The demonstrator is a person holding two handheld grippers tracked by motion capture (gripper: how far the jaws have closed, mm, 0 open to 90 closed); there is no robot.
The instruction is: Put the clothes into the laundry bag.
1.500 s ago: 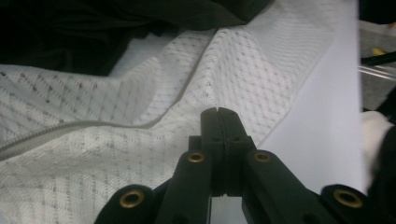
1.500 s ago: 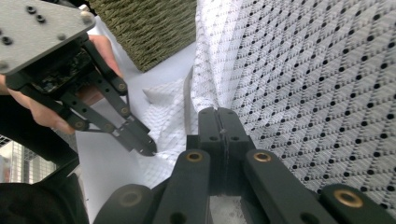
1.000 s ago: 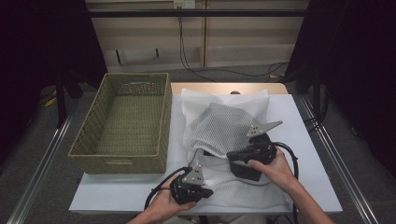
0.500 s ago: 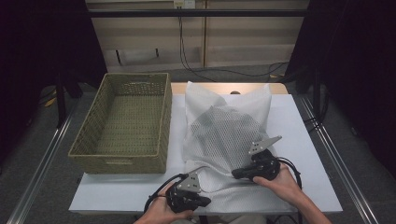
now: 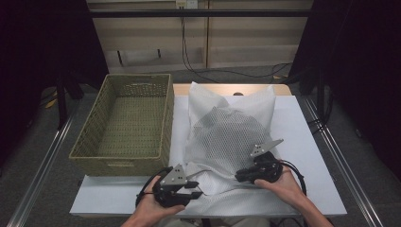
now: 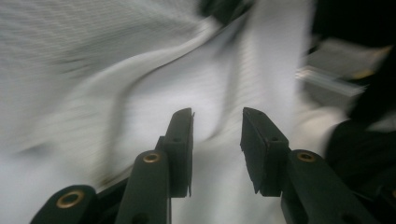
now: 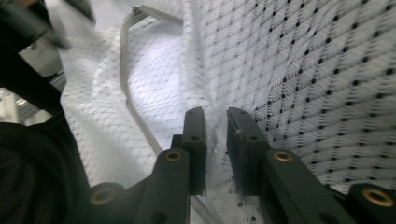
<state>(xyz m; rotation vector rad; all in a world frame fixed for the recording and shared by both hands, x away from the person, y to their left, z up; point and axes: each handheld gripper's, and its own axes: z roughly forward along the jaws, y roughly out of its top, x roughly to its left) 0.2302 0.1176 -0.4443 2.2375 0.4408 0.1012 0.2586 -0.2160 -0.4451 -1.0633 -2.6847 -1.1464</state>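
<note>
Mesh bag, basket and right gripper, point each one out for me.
mesh bag (image 5: 227, 135), high view, middle of its netted top
basket (image 5: 124, 161), high view, near wall
right gripper (image 7: 215, 122), right gripper view, midway between its fingertips, which pinch the mesh

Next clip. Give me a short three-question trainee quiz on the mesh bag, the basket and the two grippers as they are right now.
1. True or false: the wicker basket lies to the left of the mesh bag in the high view.
2. Which gripper has mesh pinched between its jaws? A) left gripper B) right gripper
3. Fill in: the left gripper's jaws stand ____, with a gap between them.

Key
1. True; the two lie side by side on the table.
2. B; its jaws are nearly closed on a fold of mesh.
3. Open; cloth lies beyond them, blurred.
</note>
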